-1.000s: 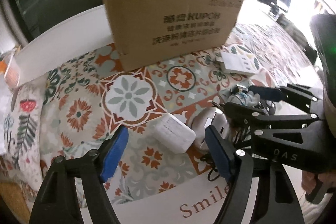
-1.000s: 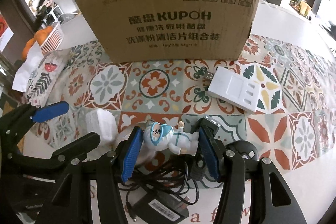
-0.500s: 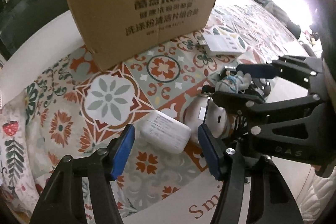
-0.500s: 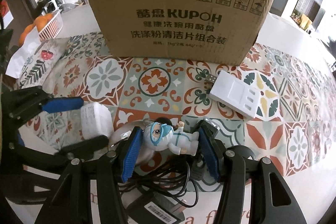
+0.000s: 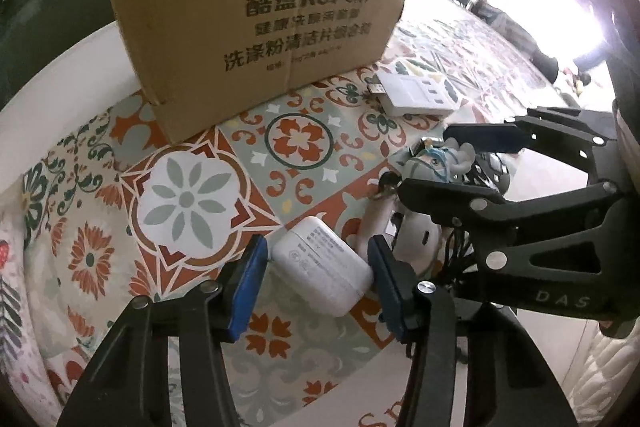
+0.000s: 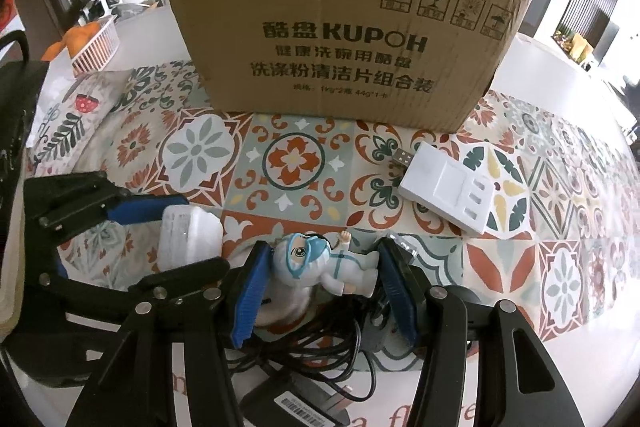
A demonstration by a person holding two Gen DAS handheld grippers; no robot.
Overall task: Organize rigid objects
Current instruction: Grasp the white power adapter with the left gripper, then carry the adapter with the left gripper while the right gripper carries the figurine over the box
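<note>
My open left gripper (image 5: 316, 277) straddles the white rounded plastic charger (image 5: 320, 267); my open right gripper (image 6: 320, 281) brackets the goggled white-suited figurine (image 6: 324, 263).

Left gripper (image 5: 316, 267): matte black angular linkage arms with silver round-headed screws; flat blue pads (image 5: 246, 283) line the jaws; right gripper (image 6: 320, 291): same black frame and blue pads, with pale letters "DAS" on its side in the left wrist view.
</note>
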